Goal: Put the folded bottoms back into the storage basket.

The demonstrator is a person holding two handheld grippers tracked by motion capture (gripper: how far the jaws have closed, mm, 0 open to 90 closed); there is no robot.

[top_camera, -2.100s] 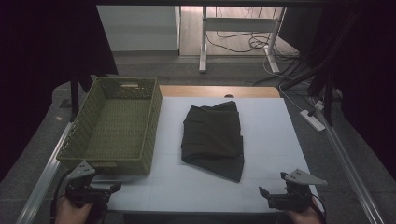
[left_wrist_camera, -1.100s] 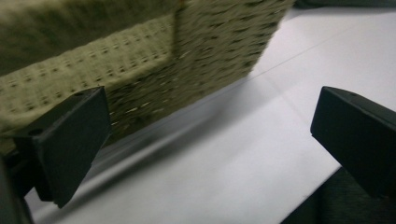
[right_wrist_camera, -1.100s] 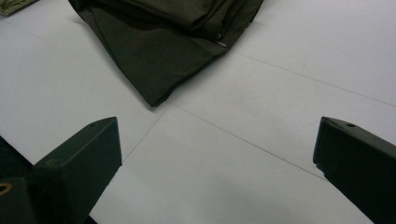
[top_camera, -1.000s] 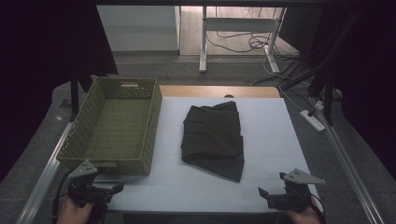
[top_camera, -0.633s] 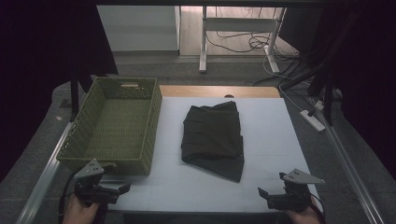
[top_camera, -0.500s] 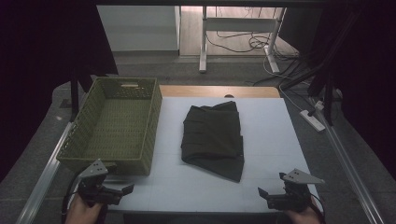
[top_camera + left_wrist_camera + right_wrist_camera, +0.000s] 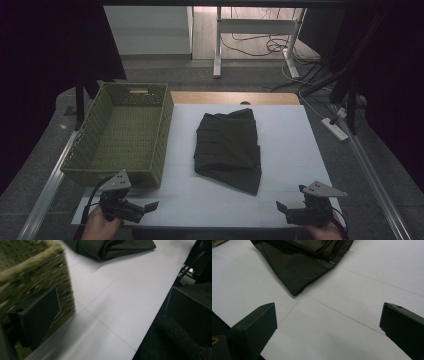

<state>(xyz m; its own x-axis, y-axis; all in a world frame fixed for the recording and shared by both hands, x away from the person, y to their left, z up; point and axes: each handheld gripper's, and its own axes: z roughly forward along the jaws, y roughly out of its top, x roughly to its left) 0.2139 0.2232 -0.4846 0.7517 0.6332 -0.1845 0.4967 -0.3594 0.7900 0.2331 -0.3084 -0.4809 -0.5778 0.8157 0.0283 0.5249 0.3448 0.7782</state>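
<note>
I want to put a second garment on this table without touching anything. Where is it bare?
The white table top is bare right of the folded dark green cloth, out to its right edge, and along the near strip between the left gripper and right gripper. The woven green basket takes the left side; only a narrow lane separates it from the cloth.

White-topped table [image 7: 290, 150], green woven basket [image 7: 122, 132] at left, folded dark garment [image 7: 227, 147] mid-table

Olive-green woven basket [image 7: 125, 132], dark folded cloth [image 7: 228, 147], white table [image 7: 290, 145]
</note>
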